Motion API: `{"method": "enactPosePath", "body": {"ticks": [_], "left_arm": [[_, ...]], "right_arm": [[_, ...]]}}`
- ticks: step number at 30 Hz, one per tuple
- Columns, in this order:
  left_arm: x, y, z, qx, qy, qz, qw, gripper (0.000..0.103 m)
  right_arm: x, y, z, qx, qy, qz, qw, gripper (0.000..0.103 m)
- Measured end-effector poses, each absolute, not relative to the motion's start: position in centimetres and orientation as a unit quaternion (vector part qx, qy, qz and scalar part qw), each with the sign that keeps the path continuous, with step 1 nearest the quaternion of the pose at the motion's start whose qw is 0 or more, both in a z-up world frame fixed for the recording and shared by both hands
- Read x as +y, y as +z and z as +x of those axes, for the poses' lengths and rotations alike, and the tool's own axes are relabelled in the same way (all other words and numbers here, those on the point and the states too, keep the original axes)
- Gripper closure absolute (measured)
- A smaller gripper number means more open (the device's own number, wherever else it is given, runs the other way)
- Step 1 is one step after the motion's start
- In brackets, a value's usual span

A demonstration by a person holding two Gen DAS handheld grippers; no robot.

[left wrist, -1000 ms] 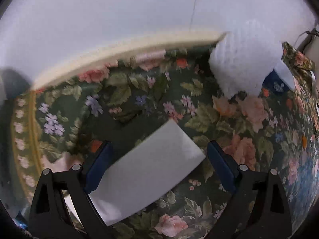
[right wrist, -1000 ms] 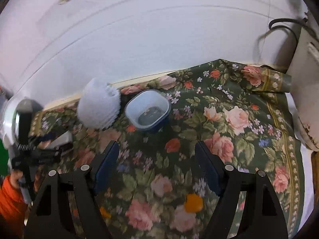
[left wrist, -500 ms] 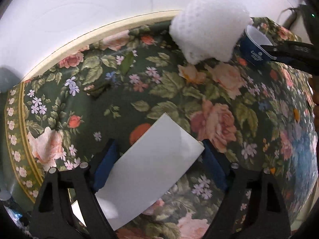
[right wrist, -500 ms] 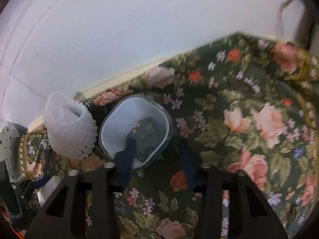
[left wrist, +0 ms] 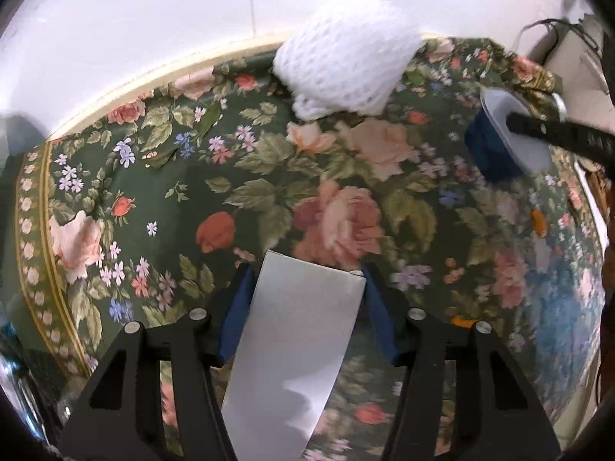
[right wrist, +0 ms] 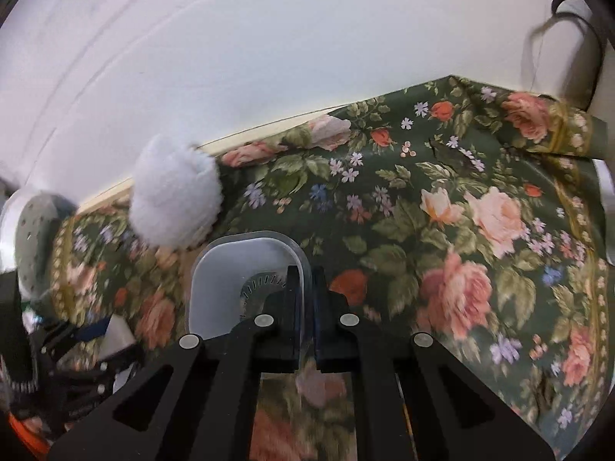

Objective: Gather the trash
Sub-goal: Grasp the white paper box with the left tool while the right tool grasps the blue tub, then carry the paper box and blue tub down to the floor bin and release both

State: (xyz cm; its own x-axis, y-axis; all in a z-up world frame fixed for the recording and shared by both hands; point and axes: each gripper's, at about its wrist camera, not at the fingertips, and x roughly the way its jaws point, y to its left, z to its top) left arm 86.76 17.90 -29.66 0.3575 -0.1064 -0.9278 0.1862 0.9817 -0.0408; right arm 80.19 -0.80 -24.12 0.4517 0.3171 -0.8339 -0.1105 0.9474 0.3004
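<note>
Jaws of the right gripper (right wrist: 305,288) pinch only the tub's (right wrist: 215,269) thin rim beside the foam net (right wrist: 175,196), so it may slip, while the left gripper's (left wrist: 303,288) jaws are closing on the white card (left wrist: 296,338).

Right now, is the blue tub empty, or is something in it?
Looks empty: the blue tub shows bare white walls and a moulded ring pattern on its floor. The right gripper is shut on its rim, hiding part of the floor.
</note>
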Motion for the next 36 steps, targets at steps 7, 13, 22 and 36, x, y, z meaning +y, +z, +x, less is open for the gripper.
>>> {"method": "enactPosePath", "body": {"ticks": [7,13,22,36], "left_arm": [[15.9,-24.5,83.6,0.515,-0.079,0.020,0.853,0.051],[14.2,-19.5,79.5,0.476,-0.062,0.028,0.877,0.052],[11.0,-14.6,72.9,0.411,-0.012,0.013,0.912,0.052],[6.6,-9.0,62.3,0.345,0.009,-0.026,0.938,0.052]], "right_arm": [[-3.2,-21.3,76.9,0.482,0.153,0.091,0.858,0.098],[-4.3,-18.5,73.5,0.454,0.173,0.084,0.870,0.098],[-8.5,-14.6,67.2,0.423,0.203,0.076,0.880,0.098],[-12.5,-9.8,58.1,0.370,0.237,0.066,0.896,0.098]]}}
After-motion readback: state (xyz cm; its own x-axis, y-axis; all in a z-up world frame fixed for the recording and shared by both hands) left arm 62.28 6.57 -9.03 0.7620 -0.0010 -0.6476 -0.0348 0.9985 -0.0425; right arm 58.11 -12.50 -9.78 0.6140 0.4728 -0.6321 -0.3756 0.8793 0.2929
